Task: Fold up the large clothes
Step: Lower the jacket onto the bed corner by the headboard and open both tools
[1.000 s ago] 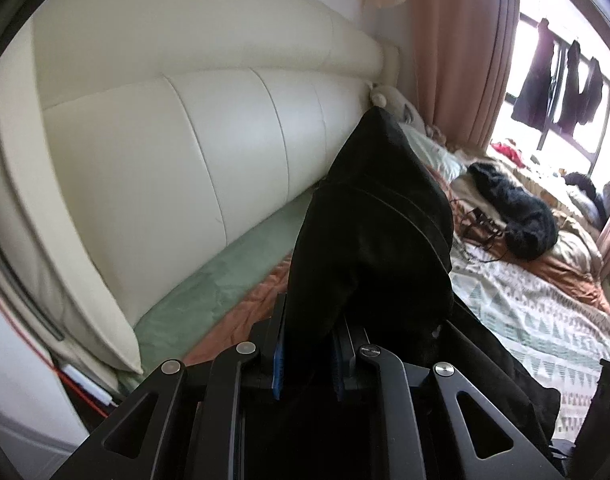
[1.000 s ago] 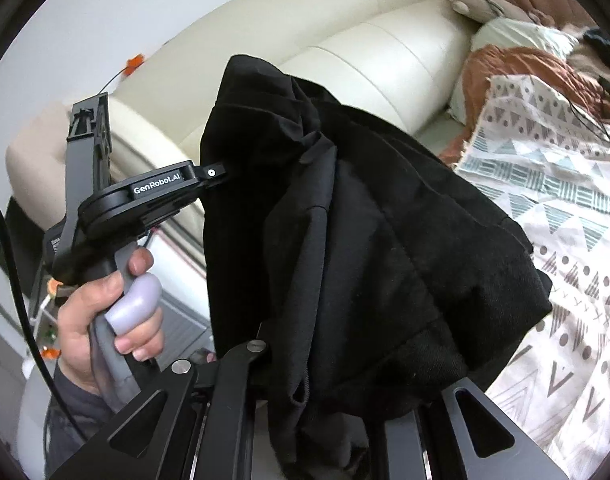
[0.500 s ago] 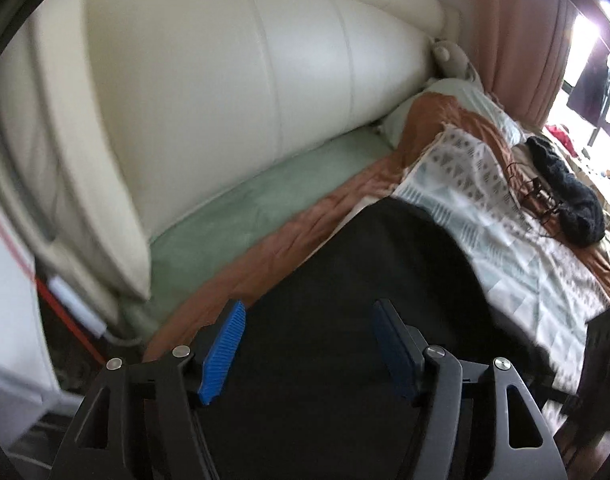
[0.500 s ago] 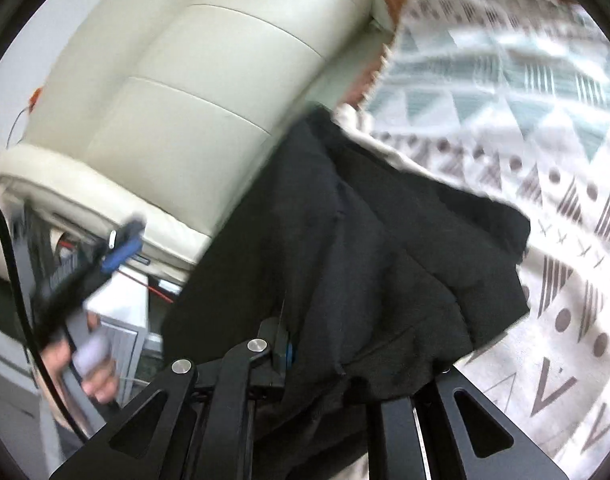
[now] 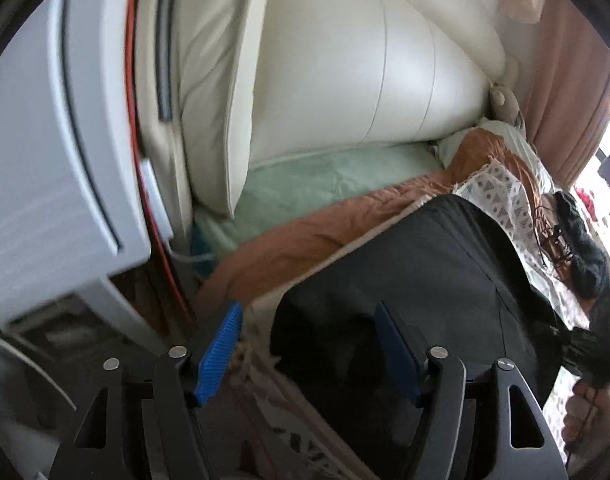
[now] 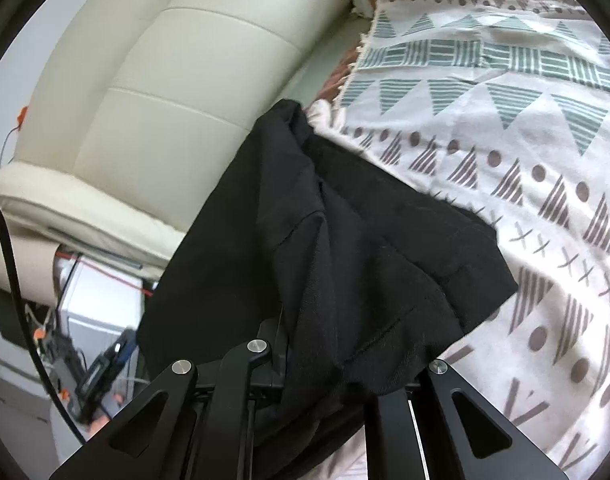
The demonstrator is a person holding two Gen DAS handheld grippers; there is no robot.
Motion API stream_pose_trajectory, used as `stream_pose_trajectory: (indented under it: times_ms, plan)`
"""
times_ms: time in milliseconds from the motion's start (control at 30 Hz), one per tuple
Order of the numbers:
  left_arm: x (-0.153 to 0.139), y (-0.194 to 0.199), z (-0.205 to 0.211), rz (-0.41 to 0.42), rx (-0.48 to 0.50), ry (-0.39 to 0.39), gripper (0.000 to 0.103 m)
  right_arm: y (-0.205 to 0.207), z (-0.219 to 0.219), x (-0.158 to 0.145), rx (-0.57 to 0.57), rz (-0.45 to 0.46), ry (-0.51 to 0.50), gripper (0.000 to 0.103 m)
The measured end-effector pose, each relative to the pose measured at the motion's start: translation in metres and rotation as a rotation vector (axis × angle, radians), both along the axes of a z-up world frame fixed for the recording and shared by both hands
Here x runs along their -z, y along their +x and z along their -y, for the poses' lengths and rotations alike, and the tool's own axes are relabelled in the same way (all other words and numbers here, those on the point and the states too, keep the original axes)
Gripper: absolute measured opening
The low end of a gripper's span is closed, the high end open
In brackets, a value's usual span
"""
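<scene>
A large black garment (image 5: 417, 280) lies on the patterned blanket (image 6: 505, 128) at the bed's near edge. My left gripper (image 5: 309, 352) is open and empty, its blue pads (image 5: 221, 344) spread just above the garment's near end and the blanket's fringe. My right gripper (image 6: 325, 364) is shut on a bunched fold of the black garment (image 6: 345, 248), which drapes over its fingers and hides the tips. The right gripper and the hand holding it show at the right edge of the left wrist view (image 5: 593, 352).
A cream padded headboard (image 5: 365, 80) runs along the far side. A green sheet (image 5: 325, 176) and a rust-brown blanket (image 5: 305, 236) lie under the patterned one. A white cabinet (image 5: 45, 140) stands left of the bed. Another dark garment (image 5: 585, 244) lies further along.
My left gripper opened, let go of the garment and swung down toward the bed's edge. The garment dropped from held-up onto the blanket. My right gripper lowered with it, still gripping.
</scene>
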State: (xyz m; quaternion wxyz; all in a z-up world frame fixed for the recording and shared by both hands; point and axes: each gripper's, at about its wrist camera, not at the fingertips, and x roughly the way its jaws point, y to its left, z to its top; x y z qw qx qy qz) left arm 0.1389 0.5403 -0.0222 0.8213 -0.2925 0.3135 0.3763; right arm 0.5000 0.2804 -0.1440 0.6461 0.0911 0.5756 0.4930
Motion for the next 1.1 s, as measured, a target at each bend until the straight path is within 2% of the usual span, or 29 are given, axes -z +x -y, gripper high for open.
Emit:
stream_pose_trajectory:
  times_ms: [167,300,333,367,400,467,533,667,767,900,1033,1100]
  plan:
    - [0.018,-0.003,0.009,0.063,-0.008,-0.063,0.076,0.005,-0.016,-0.006,-0.032,0.068,-0.044,0.010]
    - [0.024,-0.002,0.011,0.083,-0.028,-0.071,0.076,0.010,-0.021,-0.009,-0.042,0.098,-0.067,0.011]
    - [0.023,-0.003,0.011,0.086,-0.031,-0.070,0.076,0.011,-0.020,-0.009,-0.041,0.103,-0.072,0.011]
    - [0.021,-0.002,0.010,0.085,-0.033,-0.064,0.076,0.009,-0.017,-0.011,-0.040,0.109,-0.075,0.016]
    - [0.018,-0.001,0.010,0.078,-0.033,-0.051,0.076,0.009,-0.013,-0.011,-0.035,0.125,-0.086,0.021]
    - [0.012,0.000,0.008,0.064,-0.033,-0.019,0.076,0.007,-0.007,-0.013,-0.031,0.147,-0.103,0.038]
    - [0.004,0.002,0.007,0.060,-0.038,0.019,0.076,0.008,0.003,-0.017,-0.003,0.177,-0.119,0.043]
    - [-0.011,0.011,0.007,0.039,-0.038,0.125,0.075,0.017,0.020,-0.035,0.088,0.260,-0.150,0.045]
    - [-0.016,0.021,0.007,0.014,-0.009,0.170,0.065,0.017,0.025,-0.053,0.118,0.338,-0.152,0.045]
    - [-0.017,0.042,0.008,-0.050,0.049,0.238,0.053,0.002,0.020,-0.073,0.073,0.390,-0.070,0.045]
    - [0.000,0.053,-0.002,-0.114,0.062,0.209,0.036,-0.021,0.000,-0.068,-0.038,0.424,-0.052,0.045]
    - [0.010,0.051,-0.006,-0.133,0.053,0.194,0.036,-0.027,-0.007,-0.057,-0.069,0.431,-0.089,0.045]
